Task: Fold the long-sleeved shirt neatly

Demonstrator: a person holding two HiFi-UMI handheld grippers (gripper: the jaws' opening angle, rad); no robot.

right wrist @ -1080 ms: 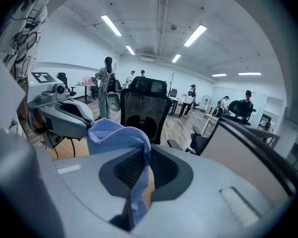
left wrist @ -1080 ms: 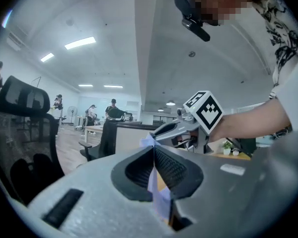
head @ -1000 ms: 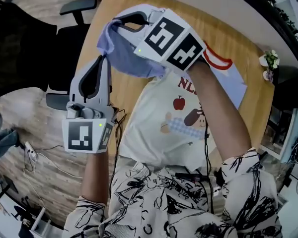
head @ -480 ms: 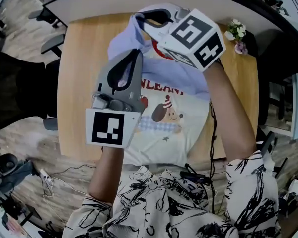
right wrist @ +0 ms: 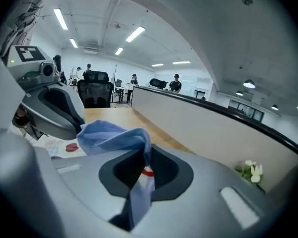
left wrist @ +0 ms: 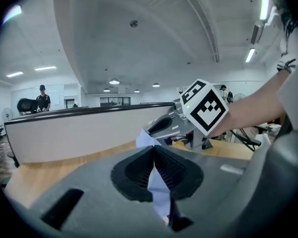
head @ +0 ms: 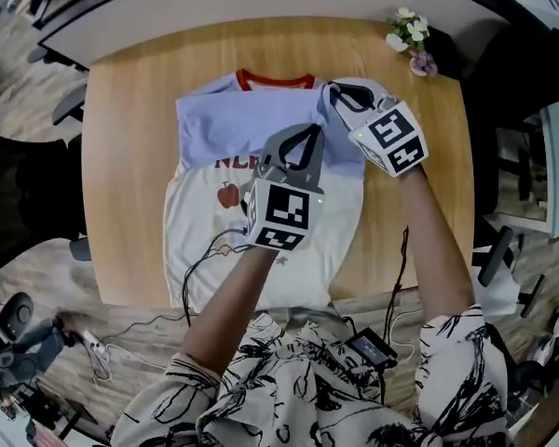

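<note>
The right gripper (head: 340, 91) and left gripper (head: 305, 141) each pinched the blue sleeve (right wrist: 109, 135) above the shirt (head: 205, 212). The right gripper was nearer the collar, toward the table's (head: 121, 156) far edge.

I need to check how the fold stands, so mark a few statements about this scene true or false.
The left gripper and right gripper are each shut on the shirt. True.
The shirt lies on a wooden table. True.
The collar is green. False: it is red.
The flowers rest on the shirt. False: they stand by the table's far right corner, apart from it.
</note>
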